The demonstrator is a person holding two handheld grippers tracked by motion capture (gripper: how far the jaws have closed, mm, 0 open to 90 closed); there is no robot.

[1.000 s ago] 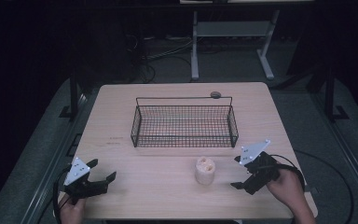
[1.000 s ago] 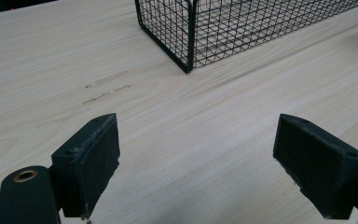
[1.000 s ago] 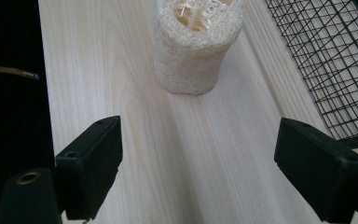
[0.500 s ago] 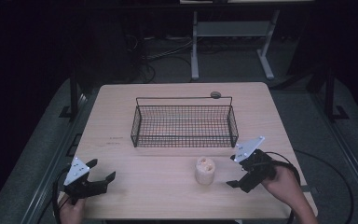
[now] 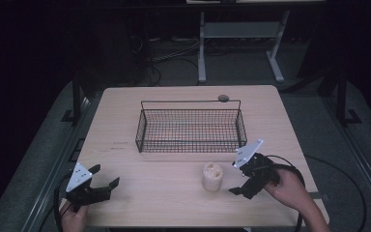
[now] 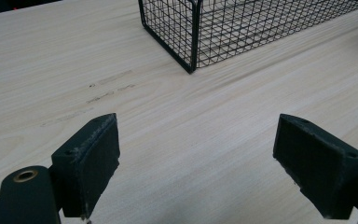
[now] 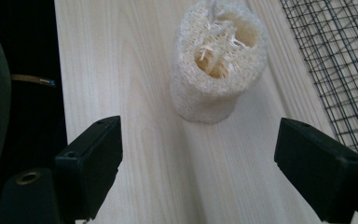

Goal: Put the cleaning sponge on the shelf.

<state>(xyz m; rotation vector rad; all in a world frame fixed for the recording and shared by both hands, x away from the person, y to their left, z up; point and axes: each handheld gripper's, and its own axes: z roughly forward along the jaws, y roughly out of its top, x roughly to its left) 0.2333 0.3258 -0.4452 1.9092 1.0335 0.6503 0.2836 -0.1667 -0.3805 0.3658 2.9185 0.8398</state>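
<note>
A light wooden table [image 5: 125, 111] with rounded corners is seen from above. A black wire basket [image 5: 191, 126] is set on it slightly toward 12 o'clock from the middle, its long side running across. A small dark round object [image 5: 223, 98] is placed just beyond the basket's far rim, toward 1 o'clock. A pale loofah piece [image 5: 212, 176] is stood upright at about 5 o'clock from the basket, near it but apart. Faint dark marks [image 5: 118, 146] are seen on the wood at 8 o'clock of the basket.
</note>
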